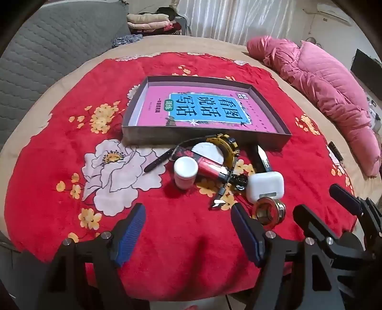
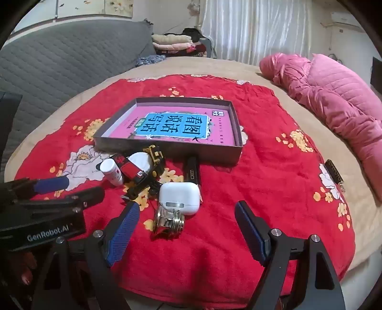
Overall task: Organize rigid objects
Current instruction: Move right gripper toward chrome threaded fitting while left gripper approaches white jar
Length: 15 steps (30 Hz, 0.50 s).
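A grey shallow box (image 1: 152, 139) (image 2: 214, 152) holding a pink and blue book (image 1: 205, 109) (image 2: 174, 126) lies on a red flowered blanket. In front of it is a cluster: a white jar (image 1: 185, 172) (image 2: 111, 172), a red tube (image 1: 212, 168) (image 2: 129, 168), a yellow-black watch (image 1: 226, 143) (image 2: 155, 152), a white earbud case (image 1: 265, 186) (image 2: 179, 196), a brass fitting (image 1: 269, 211) (image 2: 168, 223), and a black bar (image 1: 262, 157) (image 2: 193, 170). My left gripper (image 1: 188, 231) is open and empty near the jar. My right gripper (image 2: 188, 229) is open and empty around the brass fitting's near side.
A pink padded jacket (image 1: 322, 95) (image 2: 334, 100) lies at the right on the bed. A grey quilted cushion (image 1: 47, 47) (image 2: 59, 62) stands at the left. Folded clothes (image 1: 148, 22) (image 2: 172, 43) are stacked at the back. A small dark object (image 2: 334, 173) lies at the blanket's right edge.
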Tool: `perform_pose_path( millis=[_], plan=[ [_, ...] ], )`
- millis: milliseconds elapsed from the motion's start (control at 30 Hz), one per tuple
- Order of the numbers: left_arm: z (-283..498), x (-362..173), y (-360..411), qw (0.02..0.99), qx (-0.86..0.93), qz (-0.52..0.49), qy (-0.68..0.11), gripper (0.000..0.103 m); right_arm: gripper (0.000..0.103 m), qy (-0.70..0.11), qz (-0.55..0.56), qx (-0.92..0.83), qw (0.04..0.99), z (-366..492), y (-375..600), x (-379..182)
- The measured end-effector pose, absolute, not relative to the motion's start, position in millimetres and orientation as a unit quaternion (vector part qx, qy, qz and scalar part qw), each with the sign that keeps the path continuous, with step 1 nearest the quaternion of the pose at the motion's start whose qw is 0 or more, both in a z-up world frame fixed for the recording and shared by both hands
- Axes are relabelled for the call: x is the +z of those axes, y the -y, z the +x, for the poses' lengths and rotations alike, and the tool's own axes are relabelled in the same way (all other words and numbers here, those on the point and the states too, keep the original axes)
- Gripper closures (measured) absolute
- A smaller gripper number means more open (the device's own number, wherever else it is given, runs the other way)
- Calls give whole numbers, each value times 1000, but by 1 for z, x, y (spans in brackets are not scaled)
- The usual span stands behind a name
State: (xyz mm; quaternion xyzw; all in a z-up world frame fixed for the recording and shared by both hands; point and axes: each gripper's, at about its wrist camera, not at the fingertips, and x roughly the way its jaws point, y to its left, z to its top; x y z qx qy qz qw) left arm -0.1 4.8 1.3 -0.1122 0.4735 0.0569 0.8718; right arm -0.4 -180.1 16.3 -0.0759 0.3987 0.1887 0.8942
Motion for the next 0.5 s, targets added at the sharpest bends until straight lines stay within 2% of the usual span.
perform_pose_path(
  millis=[500],
  plan=[
    [-3,8,0,882,66,-96,-457,30,20,-371,-62,190,907,-6,189,28]
  ],
)
